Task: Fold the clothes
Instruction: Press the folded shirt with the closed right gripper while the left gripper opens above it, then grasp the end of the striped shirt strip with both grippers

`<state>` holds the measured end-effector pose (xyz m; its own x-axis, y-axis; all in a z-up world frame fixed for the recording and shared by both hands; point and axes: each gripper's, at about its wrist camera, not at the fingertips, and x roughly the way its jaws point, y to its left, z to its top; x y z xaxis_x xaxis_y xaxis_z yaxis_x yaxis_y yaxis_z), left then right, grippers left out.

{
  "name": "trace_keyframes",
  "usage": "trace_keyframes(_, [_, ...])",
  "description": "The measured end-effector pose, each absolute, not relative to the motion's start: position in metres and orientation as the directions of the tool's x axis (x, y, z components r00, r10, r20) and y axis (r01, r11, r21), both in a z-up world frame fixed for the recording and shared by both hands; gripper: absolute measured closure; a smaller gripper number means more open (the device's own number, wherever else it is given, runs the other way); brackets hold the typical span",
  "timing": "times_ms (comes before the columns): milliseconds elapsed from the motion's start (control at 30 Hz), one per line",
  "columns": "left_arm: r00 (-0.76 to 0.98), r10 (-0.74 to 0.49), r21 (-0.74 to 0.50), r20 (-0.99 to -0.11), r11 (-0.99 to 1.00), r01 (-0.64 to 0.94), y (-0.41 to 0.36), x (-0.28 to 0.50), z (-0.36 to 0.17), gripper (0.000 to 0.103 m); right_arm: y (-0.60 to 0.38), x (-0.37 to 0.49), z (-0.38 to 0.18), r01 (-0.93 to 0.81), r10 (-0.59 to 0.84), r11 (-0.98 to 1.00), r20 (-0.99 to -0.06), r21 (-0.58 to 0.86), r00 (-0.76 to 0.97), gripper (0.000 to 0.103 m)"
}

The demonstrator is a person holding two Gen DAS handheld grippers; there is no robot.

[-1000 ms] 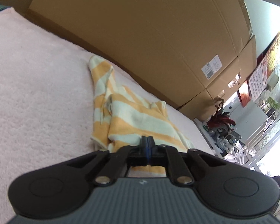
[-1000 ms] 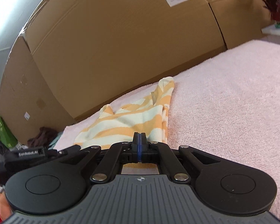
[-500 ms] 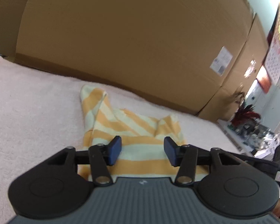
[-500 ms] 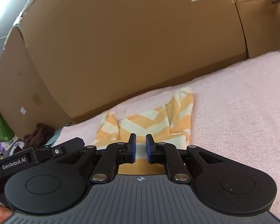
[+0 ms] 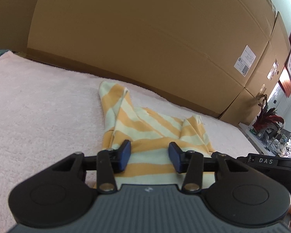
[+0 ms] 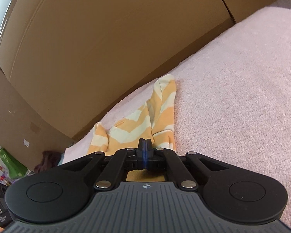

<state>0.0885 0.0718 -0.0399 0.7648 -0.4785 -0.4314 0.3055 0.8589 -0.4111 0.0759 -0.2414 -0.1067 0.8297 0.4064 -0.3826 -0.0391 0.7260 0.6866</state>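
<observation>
Nearest the lens, the left gripper (image 5: 149, 156) stood with its jaws parted over the near hem of the striped garment (image 5: 145, 134), its blue pads (image 5: 124, 155) clear of the cloth and holding nothing; they had just been closing a little. The spread suited a fresh bite on the hem, in all likelihood. The right gripper (image 6: 145, 145) had just closed, jaws fully together — whether any cloth lay pinched between them could not be told. The garment lay flat on the pink blanket (image 6: 232, 97), partly folded, sleeves pointing away toward the cardboard boxes (image 5: 145, 38). Its near edge was cut off by both gripper bodies. Beyond the blanket's far corner, a cluttered shelf (image 5: 269, 136) stayed too small to read.
</observation>
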Motion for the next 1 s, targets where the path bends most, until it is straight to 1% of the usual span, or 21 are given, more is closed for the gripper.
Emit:
trace_keyframes(200, [0.765,-0.497,-0.457,-0.41,0.838,0.3,0.08,0.089,-0.043,0.054,-0.236,0.071,-0.103,-0.04,0.376,0.758,-0.385,0.651,0.843,0.103])
trace_keyframes(267, [0.763,-0.503,-0.468,-0.406,0.832,0.299,0.082,0.089,-0.044,0.054,-0.242,0.073,-0.107,-0.035,0.398,0.721,-0.372,0.692,0.839,0.103])
trace_keyframes(367, [0.761,-0.512,-0.479,-0.399,0.824,0.304,0.084,0.09,-0.045,0.053,-0.257,0.074,-0.118,-0.014,0.442,0.621,-0.335,0.784,0.832,0.103])
trace_keyframes(433, [0.758,-0.526,-0.508,-0.385,0.807,0.302,0.089,0.09,-0.047,0.053,-0.268,0.072,-0.127,0.006,0.466,0.538,-0.302,0.843,0.832,0.103])
trace_keyframes(467, [0.756,-0.537,-0.527,-0.374,0.794,0.303,0.092,0.09,-0.048,0.051,-0.27,0.071,-0.129,0.006,0.469,0.517,-0.29,0.856,0.834,0.103])
trace_keyframes(533, [0.751,-0.562,-0.564,-0.347,0.765,0.311,0.098,0.09,-0.05,0.051,-0.269,0.069,-0.128,0.01,0.456,0.529,-0.294,0.849,0.84,0.103])
trace_keyframes(600, [0.745,-0.585,-0.6,-0.32,0.734,0.319,0.104,0.09,-0.052,0.045,-0.268,0.069,-0.127,0.005,0.457,0.53,-0.291,0.848,0.84,0.103])
trace_keyframes(633, [0.738,-0.601,-0.612,-0.307,0.718,0.33,0.108,0.089,-0.051,0.037,-0.268,0.07,-0.127,0.003,0.46,0.525,-0.287,0.851,0.841,0.103])
trace_keyframes(667, [0.73,-0.617,-0.623,-0.295,0.703,0.342,0.112,0.088,-0.049,0.034,-0.268,0.07,-0.127,0.005,0.458,0.524,-0.287,0.852,0.841,0.103])
trace_keyframes(700, [0.729,-0.615,-0.612,-0.3,0.71,0.348,0.115,0.089,-0.046,0.033,-0.268,0.07,-0.126,0.005,0.459,0.532,-0.293,0.847,0.839,0.103])
trace_keyframes(733, [0.728,-0.612,-0.599,-0.307,0.719,0.352,0.119,0.089,-0.042,0.028,-0.267,0.071,-0.124,0.003,0.46,0.541,-0.299,0.841,0.836,0.103])
trace_keyframes(767, [0.738,-0.598,-0.582,-0.314,0.735,0.348,0.123,0.09,-0.037,0.019,-0.267,0.071,-0.121,-0.007,0.464,0.563,-0.309,0.827,0.83,0.103])
trace_keyframes(800, [0.747,-0.586,-0.571,-0.312,0.745,0.346,0.129,0.094,-0.032,0.016,-0.268,0.071,-0.116,-0.025,0.469,0.591,-0.318,0.807,0.824,0.101])
trace_keyframes(867, [0.754,-0.58,-0.575,-0.307,0.745,0.339,0.143,0.104,-0.023,0.015,-0.273,0.074,-0.105,-0.038,0.445,0.661,-0.351,0.75,0.824,0.09])
trace_keyframes(933, [0.761,-0.563,-0.595,-0.322,0.746,0.3,0.155,0.121,-0.015,0.014,-0.281,0.082,-0.094,-0.013,0.382,0.731,-0.392,0.683,0.837,0.064])
trace_keyframes(967, [0.753,-0.565,-0.597,-0.338,0.747,0.293,0.158,0.133,-0.014,0.011,-0.287,0.088,-0.091,-0.01,0.368,0.749,-0.404,0.662,0.837,0.063])
trace_keyframes(1000, [0.743,-0.568,-0.598,-0.355,0.749,0.286,0.16,0.145,-0.013,0.01,-0.292,0.095,-0.088,-0.006,0.356,0.766,-0.417,0.643,0.836,0.063])
